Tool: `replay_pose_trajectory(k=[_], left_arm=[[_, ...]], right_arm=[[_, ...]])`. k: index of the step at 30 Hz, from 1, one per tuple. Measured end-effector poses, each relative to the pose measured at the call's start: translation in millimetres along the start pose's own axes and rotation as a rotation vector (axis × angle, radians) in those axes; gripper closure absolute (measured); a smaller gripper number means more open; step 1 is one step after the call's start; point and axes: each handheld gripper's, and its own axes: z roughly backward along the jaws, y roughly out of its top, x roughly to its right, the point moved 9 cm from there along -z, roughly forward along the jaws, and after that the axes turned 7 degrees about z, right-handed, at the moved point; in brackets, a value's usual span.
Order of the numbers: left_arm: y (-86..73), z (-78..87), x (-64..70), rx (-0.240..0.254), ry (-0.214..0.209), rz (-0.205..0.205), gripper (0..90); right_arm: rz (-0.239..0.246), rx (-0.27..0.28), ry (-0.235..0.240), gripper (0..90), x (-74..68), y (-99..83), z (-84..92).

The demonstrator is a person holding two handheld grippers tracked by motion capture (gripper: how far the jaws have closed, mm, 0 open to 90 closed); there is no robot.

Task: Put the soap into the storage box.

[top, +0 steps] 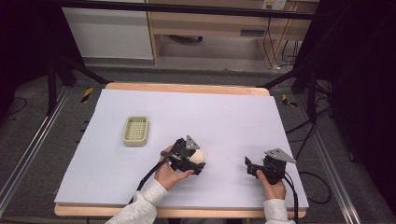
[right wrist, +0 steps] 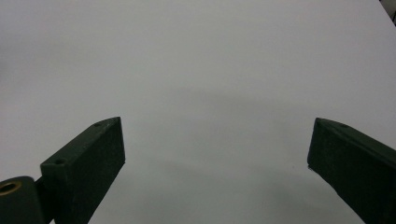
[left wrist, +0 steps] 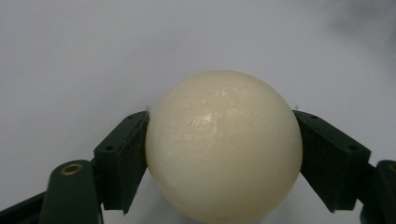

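A: Start big. What's laid out?

B: A wide table (top: 140, 186) under a pale sheet, and on its left part a small cream basket (top: 136, 130), ribbed and shallow. Near the front middle sits a cream ball (top: 199, 156), well apart from the basket.

A: And the tongs?

B: The left gripper (top: 189, 158) is clenched on the ball; in the left gripper view both pads press against the ball's (left wrist: 223, 144) sides at about its widest part. The right gripper (top: 254, 169) rests low at the front right, jaws spread wide with only bare sheet between them, as the right gripper view shows.

A: So which step is this?

B: I'd judge it the grasp itself: the ball is pinched but looks low on the sheet, not yet carried anywhere.

A: Next move?

B: Probably a lift and a carry back and to the left toward the basket. It calls for steady squeeze, since a smooth round thing could squirt out from flat pads, and a gentle lowering so it doesn't roll out of that shallow tray.

A: Anything unclear?

B: Whether the ball touches the sheet: its underside is cut off at the bottom edge of the left gripper view, and from above the gripper covers most of it
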Motion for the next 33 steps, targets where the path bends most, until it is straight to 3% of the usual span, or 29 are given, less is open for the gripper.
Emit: replay_pose_trajectory(k=[18,33], left_arm=[[-4.5,40.3,-31.5,0.027,0.04,0.027,22.4],[-6.1,59.3,-54.5,0.037,0.075,0.048,22.4]], right_arm=[[0.0,-0.001,0.003,4.4,0.2,-0.1,-0.1],[-0.005,-0.002,0.005,4.4,-0.1,-0.2,-0.1]])
